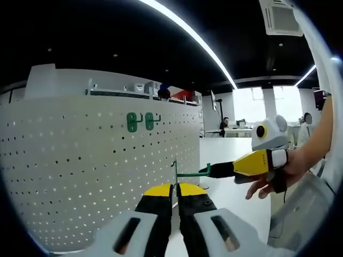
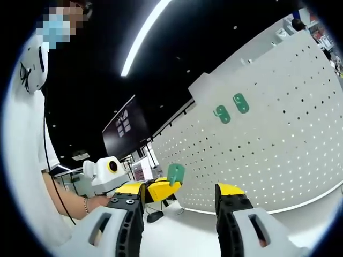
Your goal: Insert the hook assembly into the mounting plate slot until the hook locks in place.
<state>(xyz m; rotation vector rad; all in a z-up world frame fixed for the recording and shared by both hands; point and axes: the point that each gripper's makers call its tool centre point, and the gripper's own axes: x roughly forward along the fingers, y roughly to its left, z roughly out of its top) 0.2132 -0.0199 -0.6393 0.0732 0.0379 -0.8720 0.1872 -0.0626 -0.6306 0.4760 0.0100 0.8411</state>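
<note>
Your left tongs grip the hook assembly at lower centre, your right tongs gape open; next, line it up with a mounting plate slot.

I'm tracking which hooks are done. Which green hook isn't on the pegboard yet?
The green hook clamped in the left gripper, below the two mounted hooks on the pegboard.

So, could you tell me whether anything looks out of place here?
Nothing stands out: two green hooks sit side by side on the pegboard, and the left tongs hold a third hook, not yet mounted.
</note>
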